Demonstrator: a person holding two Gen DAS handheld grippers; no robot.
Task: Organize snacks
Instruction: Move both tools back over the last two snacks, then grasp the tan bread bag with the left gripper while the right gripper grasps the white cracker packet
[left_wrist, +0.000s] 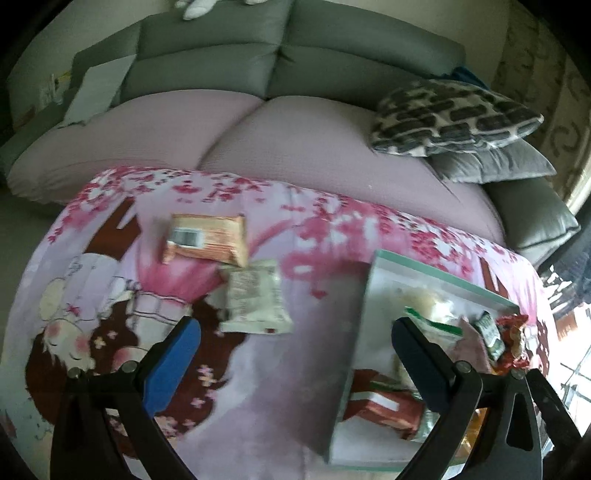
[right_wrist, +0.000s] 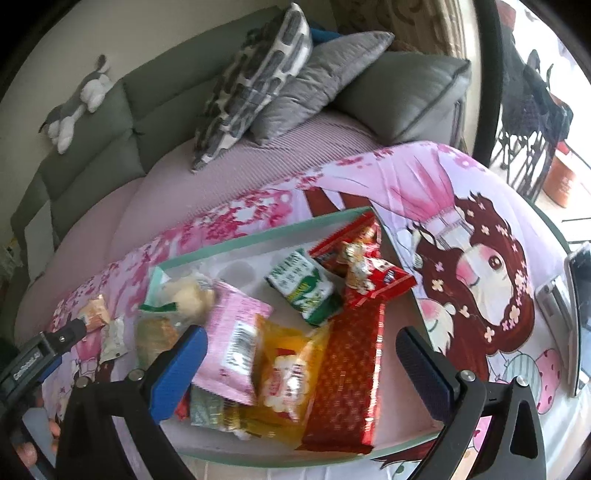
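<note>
While both claws hang wide open over the table (left_wrist: 110, 295), the snacks sit in two groups.
Box (right_wrist: 258, 236) holds most packets: red patterned pack (right_wrist: 343, 373), yellow bag (right_wrist: 291, 380), pink packet (right_wrist: 232, 343), green-white pouch (right_wrist: 303, 291). Print unreadable. Right claw (right_wrist: 301, 358) above box, empty. Left claw (left_wrist: 295, 354), empty, above cloth near white packet (left_wrist: 255, 299) and orange packet (left_wrist: 207, 240).

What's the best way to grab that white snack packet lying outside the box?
Probably from above, closing across the narrower sides of the white packet. It lies flat on the pink cloth, its top corner touching the orange packet, so pinch its lower half. The left gripper is open.
</note>
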